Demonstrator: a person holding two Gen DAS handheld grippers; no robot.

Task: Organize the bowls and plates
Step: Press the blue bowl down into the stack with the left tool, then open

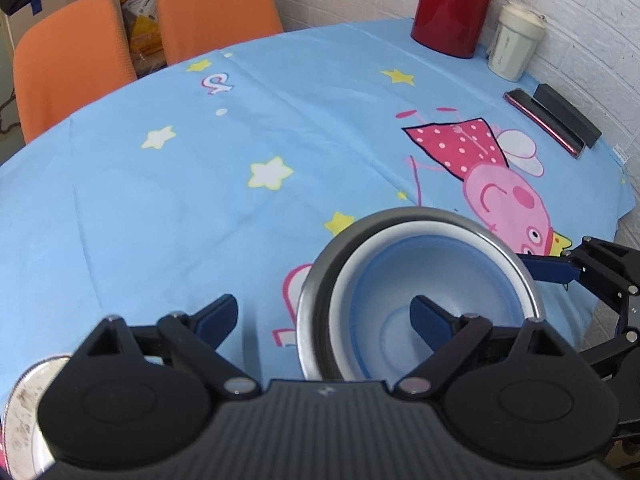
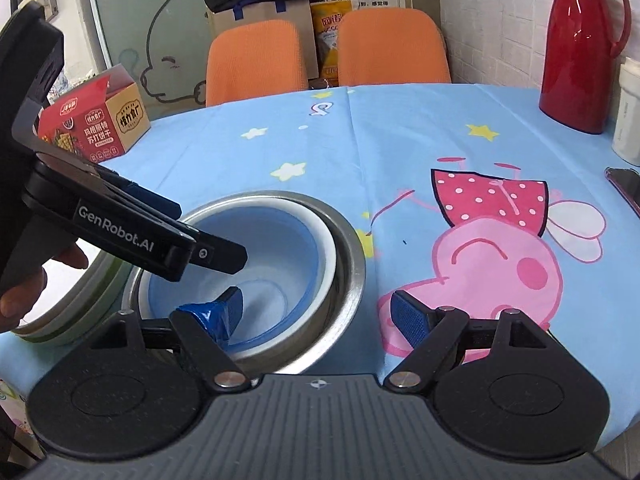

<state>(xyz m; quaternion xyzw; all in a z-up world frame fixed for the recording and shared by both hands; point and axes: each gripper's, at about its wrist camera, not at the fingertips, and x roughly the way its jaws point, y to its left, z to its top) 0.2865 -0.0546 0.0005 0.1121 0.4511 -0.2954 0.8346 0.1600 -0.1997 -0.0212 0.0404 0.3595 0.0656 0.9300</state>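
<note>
A blue bowl [image 1: 420, 276] sits nested in a white bowl [image 1: 360, 264], which sits inside a steel bowl [image 1: 320, 280] on the blue cartoon tablecloth. My left gripper [image 1: 324, 316] is open, straddling the near left rim of the stack, its right finger over the blue bowl. My right gripper [image 2: 316, 314] is open, straddling the stack's near right rim [image 2: 352, 280], its left finger inside the blue bowl [image 2: 280, 264]. The right gripper shows at the right edge of the left wrist view [image 1: 560, 272]. The left gripper body [image 2: 132, 232] reaches over the bowls.
A metal plate [image 1: 24, 400] lies at the near left, seen as a green-edged dish [image 2: 68, 312] in the right wrist view. A red thermos [image 1: 456, 4], a white cup [image 1: 516, 44], a phone and black case [image 1: 556, 120] stand at the far right. A cracker box [image 2: 96, 120] and orange chairs [image 2: 260, 60] are beyond.
</note>
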